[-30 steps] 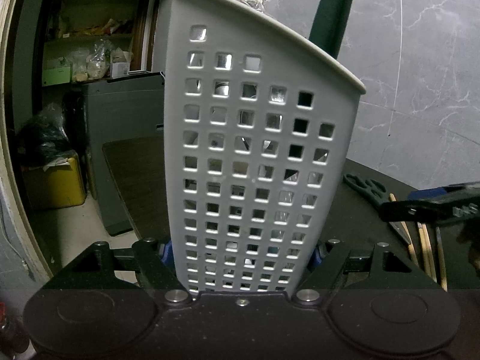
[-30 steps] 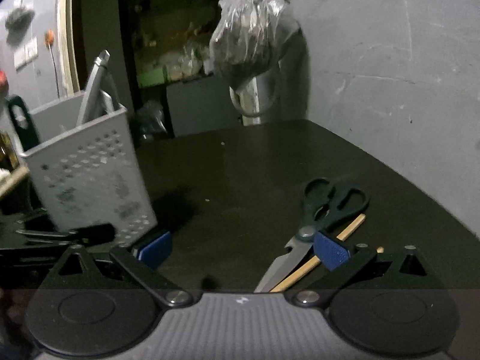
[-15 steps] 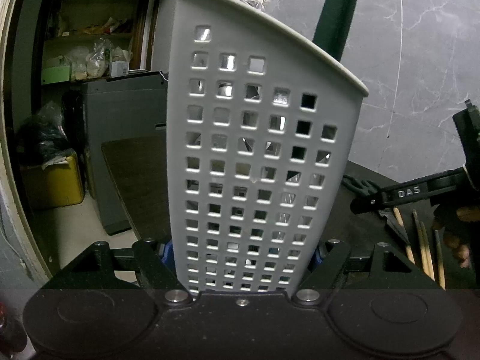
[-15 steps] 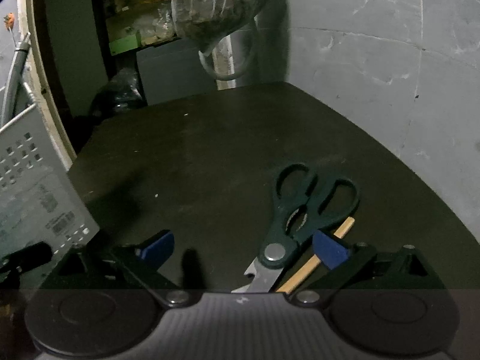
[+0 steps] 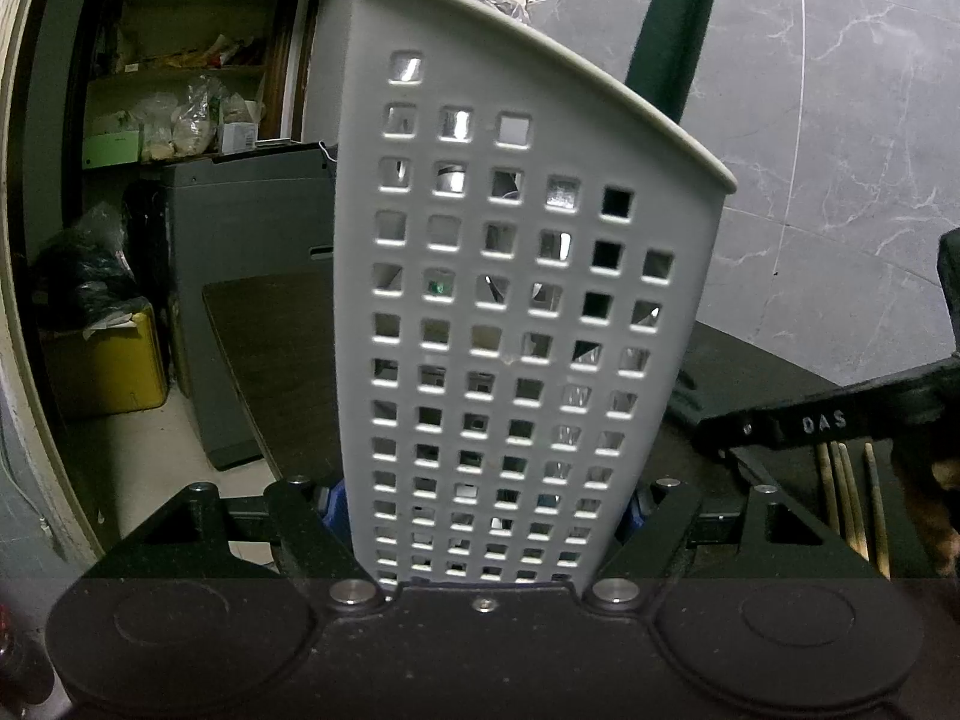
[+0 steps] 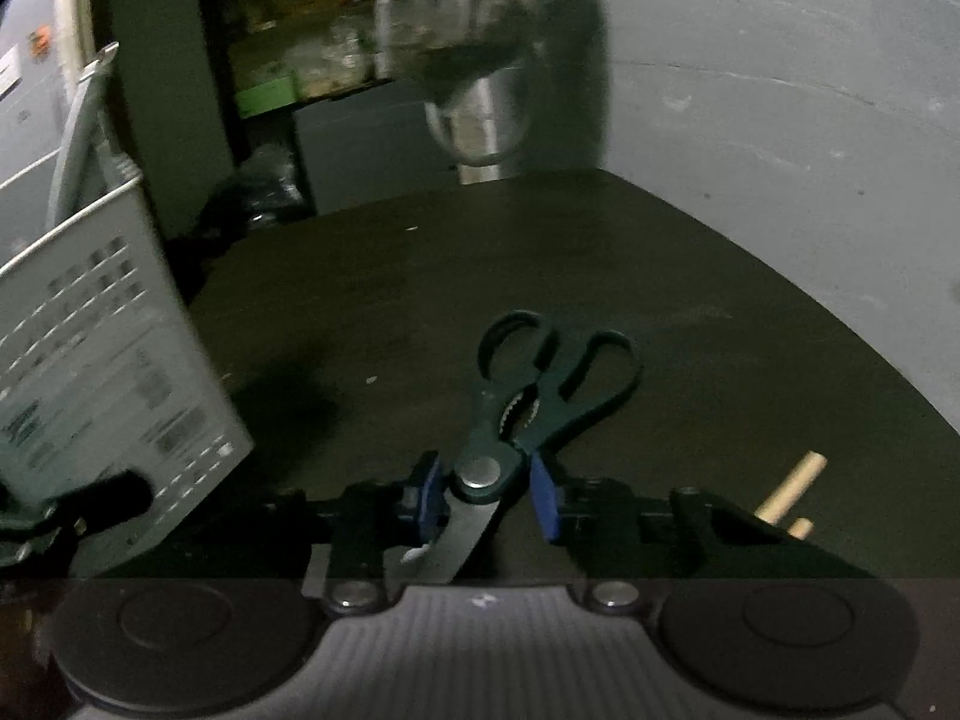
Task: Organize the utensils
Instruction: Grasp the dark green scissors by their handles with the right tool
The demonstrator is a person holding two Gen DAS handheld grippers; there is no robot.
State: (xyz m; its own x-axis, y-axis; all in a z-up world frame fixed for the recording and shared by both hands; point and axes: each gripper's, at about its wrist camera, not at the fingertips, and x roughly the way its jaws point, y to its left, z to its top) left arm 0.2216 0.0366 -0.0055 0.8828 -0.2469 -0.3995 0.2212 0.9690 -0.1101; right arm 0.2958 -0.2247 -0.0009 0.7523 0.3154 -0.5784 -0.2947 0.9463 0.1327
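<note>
The right gripper (image 6: 486, 495) has just been closing around the scissors (image 6: 528, 402) at the pivot (pads appear to touch); confirm firm contact before lifting. The left gripper (image 5: 483, 504) clamps the basket (image 5: 510, 312), left of the scissors.

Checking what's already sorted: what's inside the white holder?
A dark green handle sticks out above the holder rim, and metal glints show through the holes. Which utensils those are stays hidden behind the wall.
</note>
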